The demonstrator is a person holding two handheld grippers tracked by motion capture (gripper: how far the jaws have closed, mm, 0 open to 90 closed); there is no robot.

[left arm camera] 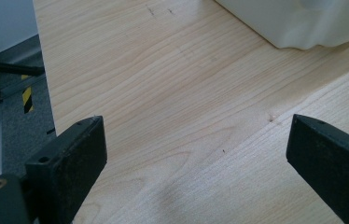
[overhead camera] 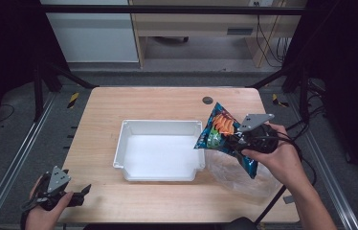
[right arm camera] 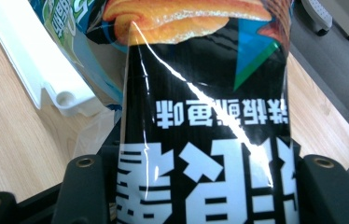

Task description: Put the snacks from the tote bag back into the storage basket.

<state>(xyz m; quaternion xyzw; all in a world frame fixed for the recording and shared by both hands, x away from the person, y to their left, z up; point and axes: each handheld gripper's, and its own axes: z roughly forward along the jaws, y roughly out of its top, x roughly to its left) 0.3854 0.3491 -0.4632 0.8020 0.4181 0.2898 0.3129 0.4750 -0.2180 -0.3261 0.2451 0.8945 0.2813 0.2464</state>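
A glossy blue and black snack bag (overhead camera: pixel 225 136) with an orange picture hangs in the air beside the right rim of the white tray (overhead camera: pixel 124 143). My right gripper (overhead camera: pixel 244 141) is shut on it, the jaws pinching the bag's sides; up close the snack bag (right arm camera: pixel 200 116) runs between both black jaws, its print upside down. At the table's near left corner my left gripper (overhead camera: pixel 79 194) rests in a hand, and in its own view that gripper (left arm camera: pixel 196 154) stands open over bare wood with nothing between the jaws.
A crumpled clear plastic bag (overhead camera: pixel 237 175) lies on the table under the right hand. The tray (left arm camera: pixel 303 28) shows its near corner at top right of the left gripper view. A dark round hole (overhead camera: pixel 207 100) sits near the table's far edge.
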